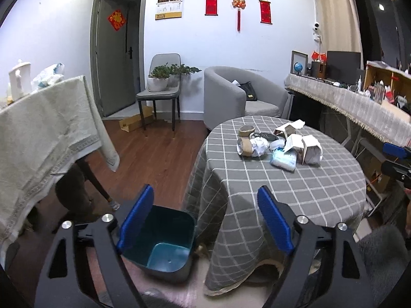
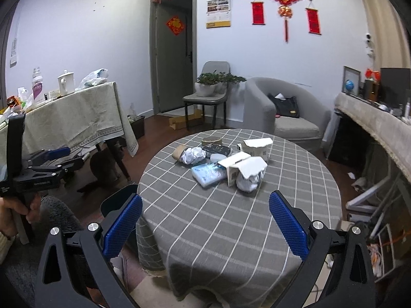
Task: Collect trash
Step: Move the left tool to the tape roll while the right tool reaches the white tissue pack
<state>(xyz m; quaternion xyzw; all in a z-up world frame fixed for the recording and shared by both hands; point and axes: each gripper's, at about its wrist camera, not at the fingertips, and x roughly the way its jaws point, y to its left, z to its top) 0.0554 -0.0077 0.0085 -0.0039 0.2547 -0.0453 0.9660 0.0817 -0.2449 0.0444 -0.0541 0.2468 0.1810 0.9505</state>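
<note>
A pile of trash (image 1: 280, 143) lies on the round table (image 1: 308, 192) with a grey checked cloth: crumpled paper (image 2: 194, 155), a blue tissue pack (image 2: 208, 173), torn white cartons (image 2: 248, 170) and a cardboard roll (image 1: 245, 147). A dark teal bin (image 1: 164, 241) stands on the floor left of the table. My left gripper (image 1: 205, 220) is open and empty, above the bin and the table's left edge. My right gripper (image 2: 205, 227) is open and empty, over the table's near side, short of the pile. The left gripper also shows in the right wrist view (image 2: 61, 159).
A table with a beige cloth (image 1: 43, 133) stands at the left, with a kettle and bags on it. A grey chair with plants (image 1: 161, 84) and a grey armchair (image 1: 244, 95) stand at the back wall. A cluttered counter (image 1: 359, 102) runs along the right.
</note>
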